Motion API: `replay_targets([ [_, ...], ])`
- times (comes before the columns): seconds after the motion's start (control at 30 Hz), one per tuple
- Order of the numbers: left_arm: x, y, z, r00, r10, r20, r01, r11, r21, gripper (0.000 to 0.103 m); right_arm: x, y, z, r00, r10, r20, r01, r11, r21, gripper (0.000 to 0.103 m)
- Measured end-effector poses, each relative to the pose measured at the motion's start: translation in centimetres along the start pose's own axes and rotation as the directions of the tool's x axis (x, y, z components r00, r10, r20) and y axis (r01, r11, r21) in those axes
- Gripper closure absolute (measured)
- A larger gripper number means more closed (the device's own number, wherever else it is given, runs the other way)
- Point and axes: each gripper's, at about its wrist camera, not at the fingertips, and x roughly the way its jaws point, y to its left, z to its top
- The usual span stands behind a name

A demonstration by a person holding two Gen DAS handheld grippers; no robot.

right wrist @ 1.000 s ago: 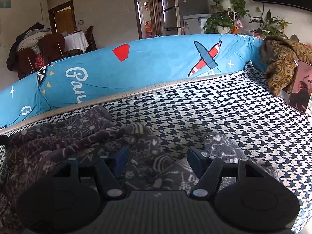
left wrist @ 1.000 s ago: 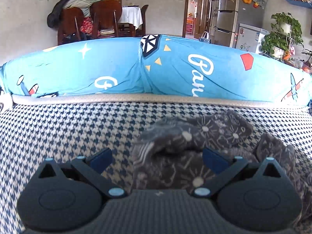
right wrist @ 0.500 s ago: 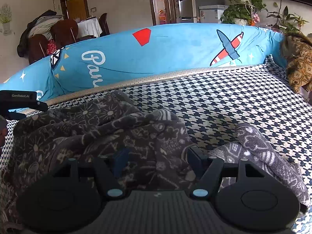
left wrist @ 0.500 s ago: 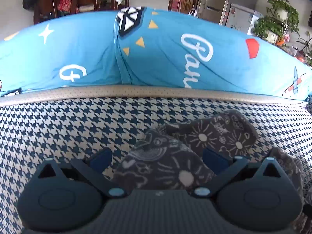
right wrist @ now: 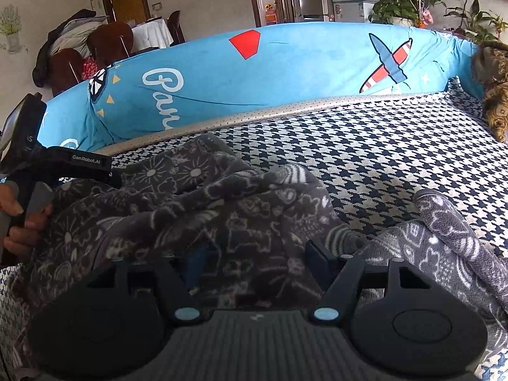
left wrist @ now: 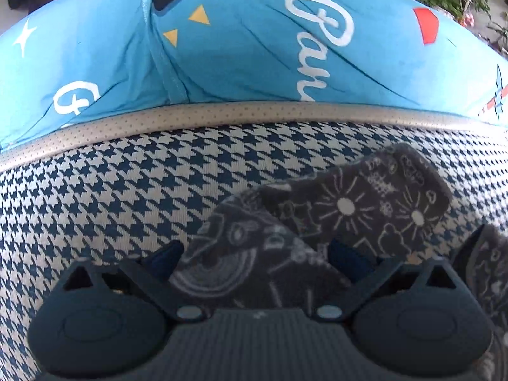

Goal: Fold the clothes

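In the left wrist view, the left hand-held gripper [left wrist: 254,255] points steeply down at a houndstooth-covered sofa seat [left wrist: 127,184], with a blue printed cushion cover [left wrist: 241,54] running along the back behind a tan perforated trim [left wrist: 222,112]. A rounded fold of the dark grey fleece garment [left wrist: 349,209], patterned with pale suns and doodles, lies between its blue-padded fingers [left wrist: 165,255]; the jaws are closing, and a gap remains between each pad and the cloth, so nothing is clamped. More of the same fabric shows at the right edge of this view. In the right wrist view, the right hand-held gripper [right wrist: 257,258] stands partly apart over the crumpled middle of the fleece garment [right wrist: 197,203], which spreads across the left and centre of the sofa seat [right wrist: 365,146]. Cloth bunches between its fingers and meets the left pad, but whether the pads actually press on it I cannot tell. A lighter-looking part of the garment trails off to the right, ending in a rolled edge [right wrist: 444,216]. At the far left, a person's hand [right wrist: 19,219] grips the handle of the left hand-held gripper [right wrist: 63,162], whose black body hangs over the garment's near-left edge. A brown patterned cloth [right wrist: 495,92] rests at the sofa's right end.
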Motion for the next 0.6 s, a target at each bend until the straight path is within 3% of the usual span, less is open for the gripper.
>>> replay_targets([
  [0.1, 0.1, -0.5, -0.4, 1.0, -0.008, 0.001, 0.008, 1.0, 0.018, 0.038, 0.1, 0.0, 0.0, 1.0, 0.001, -0.001, -0.001, 1.0, 0.003, 0.035],
  [0.23, -0.2, -0.9, -0.9, 1.0, -0.014, 0.023, 0.014, 1.0, 0.009, 0.057, 0.1, -0.1, 0.0, 1.0, 0.003, -0.004, -0.003, 1.0, 0.018, 0.035],
  [0.33, -1.0, -1.4, -1.2, 0.998, 0.006, 0.063, -0.006, 1.0, 0.008, 0.08, 0.1, -0.1, 0.1, 1.0, 0.005, -0.005, -0.004, 1.0, 0.027, 0.035],
  [0.47, -3.1, -1.9, -1.5, 0.982, 0.083, 0.171, -0.083, 0.997, -0.009, 0.084, 0.2, -0.1, 0.1, 1.0, 0.003, -0.003, -0.003, 0.999, 0.032, 0.035],
  [0.6, -5.4, -2.3, -1.9, 0.942, 0.197, 0.272, -0.196, 0.98, -0.03, 0.084, 0.3, 0.0, 0.3, 1.0, 0.002, 0.003, -0.002, 0.999, 0.043, 0.035],
])
